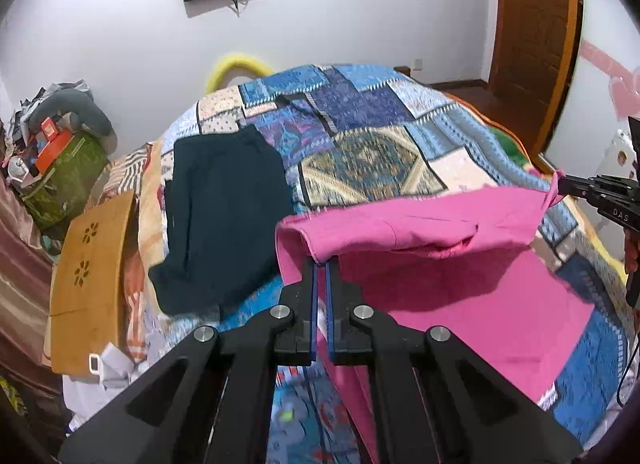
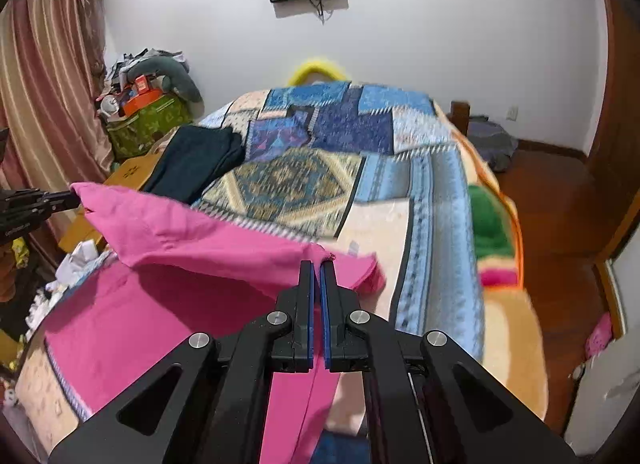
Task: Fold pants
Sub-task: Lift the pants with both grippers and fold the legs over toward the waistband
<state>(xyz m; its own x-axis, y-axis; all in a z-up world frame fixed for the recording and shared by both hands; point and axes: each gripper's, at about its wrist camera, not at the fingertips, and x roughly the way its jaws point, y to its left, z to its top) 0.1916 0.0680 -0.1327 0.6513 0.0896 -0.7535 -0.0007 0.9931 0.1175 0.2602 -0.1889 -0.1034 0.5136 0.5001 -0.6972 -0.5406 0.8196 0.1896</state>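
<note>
Both the left gripper (image 1: 321, 264) and right gripper (image 2: 317, 262) show matte black angular linkages, round silver pivot screws and blue-lined finger pads (image 1: 314, 304).

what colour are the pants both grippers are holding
Bright pink pants, plain with no pattern, shown best in the left wrist view.

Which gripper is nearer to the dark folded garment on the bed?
Left. The left gripper holds the pink pants just beside the dark garment; the right gripper grips their far edge.

Both grippers' jaws clamped: left gripper (image 1: 321, 264), right gripper (image 2: 317, 264)
</note>
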